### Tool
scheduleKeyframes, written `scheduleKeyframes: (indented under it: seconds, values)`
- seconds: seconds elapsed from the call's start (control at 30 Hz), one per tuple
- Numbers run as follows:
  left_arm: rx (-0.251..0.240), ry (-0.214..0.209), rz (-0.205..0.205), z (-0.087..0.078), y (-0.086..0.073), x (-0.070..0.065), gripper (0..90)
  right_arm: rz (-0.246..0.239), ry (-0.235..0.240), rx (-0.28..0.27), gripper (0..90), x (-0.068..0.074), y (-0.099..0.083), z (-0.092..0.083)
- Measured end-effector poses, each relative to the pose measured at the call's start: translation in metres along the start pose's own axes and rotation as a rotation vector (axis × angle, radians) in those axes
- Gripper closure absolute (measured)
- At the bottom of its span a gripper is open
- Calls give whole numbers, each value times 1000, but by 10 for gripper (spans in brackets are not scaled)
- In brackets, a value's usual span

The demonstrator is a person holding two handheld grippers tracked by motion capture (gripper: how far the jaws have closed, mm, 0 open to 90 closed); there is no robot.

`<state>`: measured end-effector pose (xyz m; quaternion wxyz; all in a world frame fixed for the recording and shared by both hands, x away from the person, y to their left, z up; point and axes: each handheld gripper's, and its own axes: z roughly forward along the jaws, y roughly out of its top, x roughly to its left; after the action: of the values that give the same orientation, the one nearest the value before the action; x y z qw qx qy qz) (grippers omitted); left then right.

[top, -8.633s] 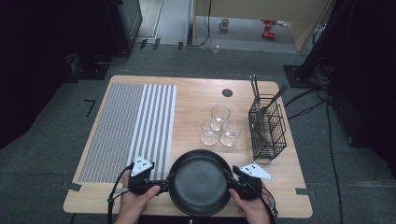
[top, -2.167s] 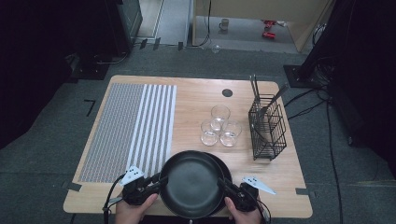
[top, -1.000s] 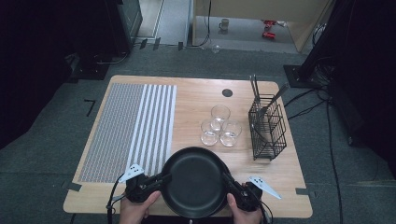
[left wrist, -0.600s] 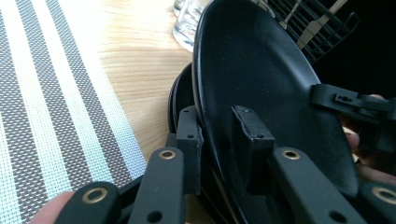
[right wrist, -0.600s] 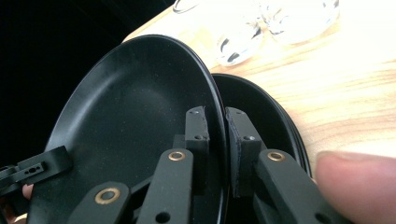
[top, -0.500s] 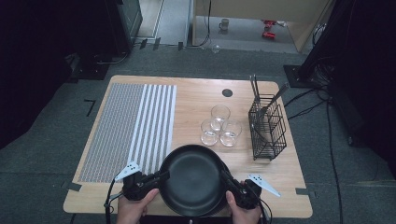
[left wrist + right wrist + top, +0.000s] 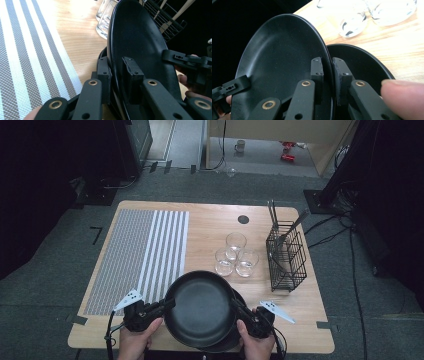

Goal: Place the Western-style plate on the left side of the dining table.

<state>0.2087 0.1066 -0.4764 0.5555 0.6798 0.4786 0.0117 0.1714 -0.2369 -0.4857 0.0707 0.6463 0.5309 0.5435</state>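
The left gripper (image 7: 167, 304) is clamped on the left rim of the upper black plate (image 7: 200, 307), one pad on each face of the rim, as the left gripper view shows; its jaws have just been closing on that rim. The right gripper (image 7: 237, 308) pinches the same plate's right rim, again with a pad on each face. Between the two, the upper black plate hangs above the table's near edge, just right of its middle. Right under it, the lower black plate (image 7: 239, 299) lies flat on the wood, its rim peeping out on the right. Beyond the plates, towards the middle of the table (image 7: 210, 227), three clear glasses (image 7: 235, 255) stand close together. Near the right edge stands a black wire basket (image 7: 286, 256) with cutlery upright in it. A striped grey-and-white placemat (image 7: 142, 255) covers the left part of the table
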Motion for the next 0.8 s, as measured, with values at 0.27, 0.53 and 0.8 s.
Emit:
scheduleKeyframes:
  seconds: [0.27, 0.53, 0.8]
  values:
    - [-11, 11, 10, -6, 6, 4, 785, -4, 13, 6, 799, 6, 3, 7]
    - [-30, 17, 18, -12, 12, 8, 793, -2, 28, 16, 797, 11, 3, 14]
    - [-42, 30, 4, -18, 16, 17, 795, -21, 33, 33, 797, 19, 5, 24]
